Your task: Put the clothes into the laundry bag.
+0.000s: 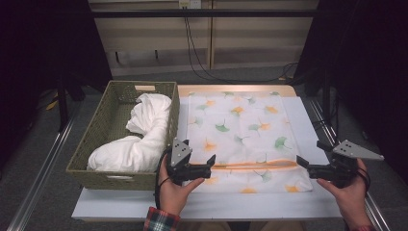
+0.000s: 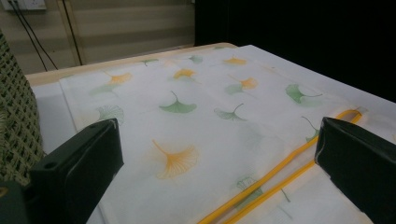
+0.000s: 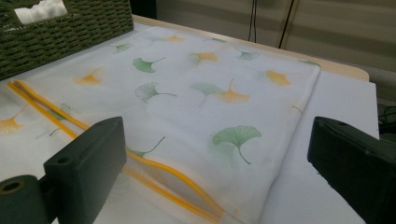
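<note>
Fingers [image 2: 79,163] of the left gripper [image 1: 197,169] and of the right gripper [image 1: 308,167] stand wide apart, holding nothing. Between the two grippers a leaf-print cloth bag [image 1: 240,130] lies flat on the table [image 1: 308,202], its orange zipper [image 1: 255,164] just ahead of both sets of fingers.

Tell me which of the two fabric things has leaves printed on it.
The flat cloth spread on the table, with green and orange leaves and an orange strip near its front edge. The other, a plain white bundle, sits crumpled in the woven basket.
</note>
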Demonstrator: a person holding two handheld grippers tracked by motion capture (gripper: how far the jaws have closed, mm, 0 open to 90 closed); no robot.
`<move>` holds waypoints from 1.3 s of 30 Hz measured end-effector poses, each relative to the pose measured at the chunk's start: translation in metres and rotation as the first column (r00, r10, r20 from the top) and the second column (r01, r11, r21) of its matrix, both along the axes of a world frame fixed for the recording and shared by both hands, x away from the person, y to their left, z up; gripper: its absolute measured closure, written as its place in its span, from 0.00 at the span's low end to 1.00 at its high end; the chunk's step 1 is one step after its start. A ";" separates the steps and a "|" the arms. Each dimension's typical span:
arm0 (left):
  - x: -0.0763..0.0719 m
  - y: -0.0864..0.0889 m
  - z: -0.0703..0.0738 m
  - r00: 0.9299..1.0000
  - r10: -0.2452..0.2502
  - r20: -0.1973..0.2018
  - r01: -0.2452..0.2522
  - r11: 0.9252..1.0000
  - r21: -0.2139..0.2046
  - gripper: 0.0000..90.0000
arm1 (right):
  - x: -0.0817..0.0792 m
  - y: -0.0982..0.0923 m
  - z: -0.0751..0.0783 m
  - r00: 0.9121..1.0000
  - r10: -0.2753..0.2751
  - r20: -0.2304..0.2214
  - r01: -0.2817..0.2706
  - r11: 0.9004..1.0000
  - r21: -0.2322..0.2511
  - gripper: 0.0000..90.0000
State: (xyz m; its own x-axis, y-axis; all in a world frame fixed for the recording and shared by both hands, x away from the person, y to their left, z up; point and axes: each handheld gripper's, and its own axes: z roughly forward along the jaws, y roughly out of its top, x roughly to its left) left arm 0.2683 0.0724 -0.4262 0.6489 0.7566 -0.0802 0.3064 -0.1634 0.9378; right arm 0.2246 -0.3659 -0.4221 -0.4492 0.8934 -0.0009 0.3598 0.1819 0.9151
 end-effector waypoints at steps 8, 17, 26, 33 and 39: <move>0.000 0.000 -0.001 1.000 0.001 0.000 -0.001 1.000 -0.004 0.00 | 0.005 0.011 -0.005 0.999 0.025 -0.027 -0.026 0.999 -0.019 0.05; 0.000 -0.002 -0.002 1.000 0.019 -0.023 -0.020 0.999 -0.027 0.00 | 0.015 0.036 -0.012 0.995 0.081 -0.064 -0.084 0.995 -0.044 0.05; -0.001 -0.002 -0.001 1.000 -0.008 -0.018 0.008 1.000 -0.019 0.00 | 0.023 0.063 -0.020 0.984 0.139 -0.109 -0.145 0.989 -0.043 0.08; -0.003 -0.004 0.001 1.000 -0.012 -0.004 0.012 1.000 -0.016 0.00 | 0.031 0.084 -0.031 0.972 0.180 -0.149 -0.193 0.978 -0.083 0.10; -0.004 -0.005 -0.001 0.999 -0.033 0.001 0.033 0.999 -0.008 0.00 | 0.036 0.097 -0.034 0.967 0.200 -0.161 -0.218 0.971 -0.102 0.12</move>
State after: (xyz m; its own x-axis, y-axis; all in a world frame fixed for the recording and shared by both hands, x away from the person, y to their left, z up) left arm 0.2644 0.0669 -0.4273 0.6736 0.7342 -0.0852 0.2997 -0.1659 0.9395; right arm 0.2601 -0.2690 -0.4564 -0.6287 0.7774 -0.0201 0.4322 0.3708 0.8220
